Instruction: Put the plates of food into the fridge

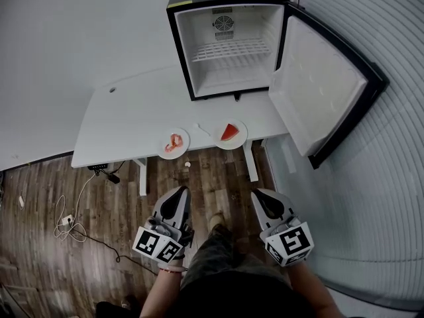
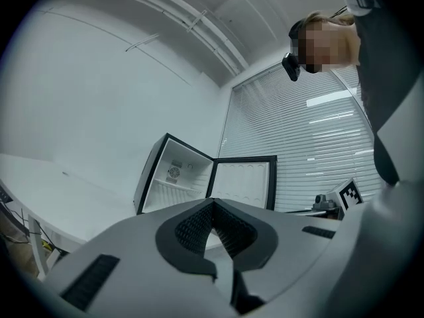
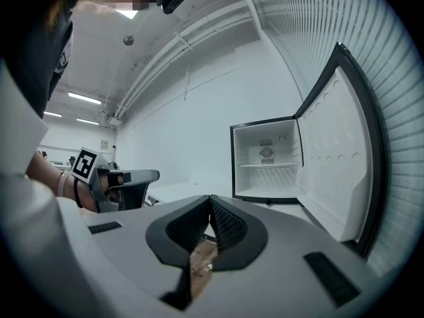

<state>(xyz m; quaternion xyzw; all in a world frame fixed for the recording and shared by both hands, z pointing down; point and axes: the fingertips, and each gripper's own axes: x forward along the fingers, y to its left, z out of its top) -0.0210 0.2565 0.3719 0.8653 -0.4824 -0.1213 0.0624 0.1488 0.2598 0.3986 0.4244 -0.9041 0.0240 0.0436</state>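
Observation:
Two white plates lie at the near edge of the white table (image 1: 132, 121): one with pink-orange food (image 1: 174, 142) on the left, one with a red watermelon wedge (image 1: 229, 133) on the right. Behind them stands a small black fridge (image 1: 225, 42) with its door (image 1: 324, 88) swung wide open to the right and a bare wire shelf inside. My left gripper (image 1: 180, 192) and right gripper (image 1: 260, 195) hang over the wooden floor, well short of the table, both shut with nothing in them. The fridge (image 2: 173, 175) shows ahead in the left gripper view, and the fridge (image 3: 266, 159) also in the right gripper view.
White cables and a power strip (image 1: 66, 220) lie on the wooden floor at the left under the table. A ribbed white wall (image 1: 391, 197) runs along the right, close behind the open fridge door. The table legs (image 1: 250, 161) stand just below the plates.

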